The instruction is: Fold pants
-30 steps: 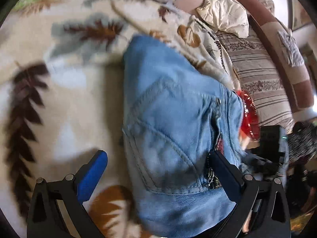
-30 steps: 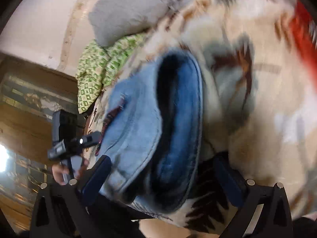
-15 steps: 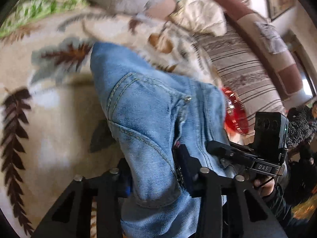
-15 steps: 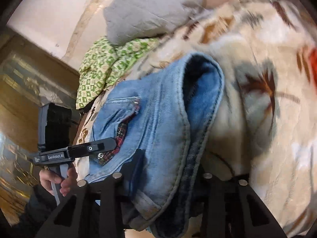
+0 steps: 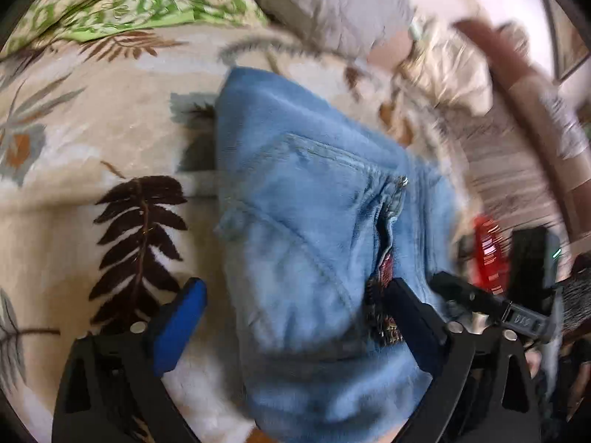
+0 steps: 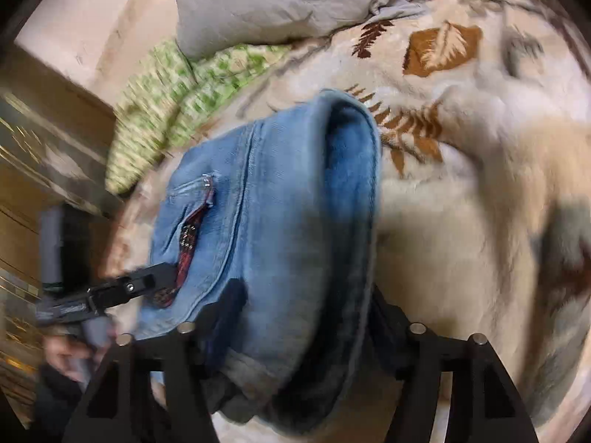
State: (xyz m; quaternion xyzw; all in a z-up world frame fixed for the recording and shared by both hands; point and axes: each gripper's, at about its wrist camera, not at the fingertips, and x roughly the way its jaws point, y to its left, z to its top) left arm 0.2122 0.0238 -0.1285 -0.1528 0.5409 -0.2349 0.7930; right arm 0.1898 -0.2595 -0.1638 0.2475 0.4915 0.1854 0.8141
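Light blue jeans (image 5: 303,229) lie folded in a bundle on a cream blanket with leaf prints (image 5: 92,155). In the left wrist view my left gripper (image 5: 295,313) is open, its blue-padded fingers (image 5: 181,317) spread either side of the bundle's near end. In the right wrist view the jeans (image 6: 280,221) show their folded edge, with darker denim inside. My right gripper (image 6: 303,317) is open with its fingers wide apart around the bundle's near end, mostly hidden under the cloth. Each gripper shows in the other's view.
A grey pillow (image 6: 266,3) and a green patterned cloth (image 6: 177,85) lie at the head of the bed. A striped cushion (image 5: 509,170) and a red object (image 5: 487,254) sit to the right. A wooden wall (image 6: 33,170) stands on the left.
Both grippers were shut on the jeans half a second ago. Now both have opened and let the bundle go; it rests on the blanket.
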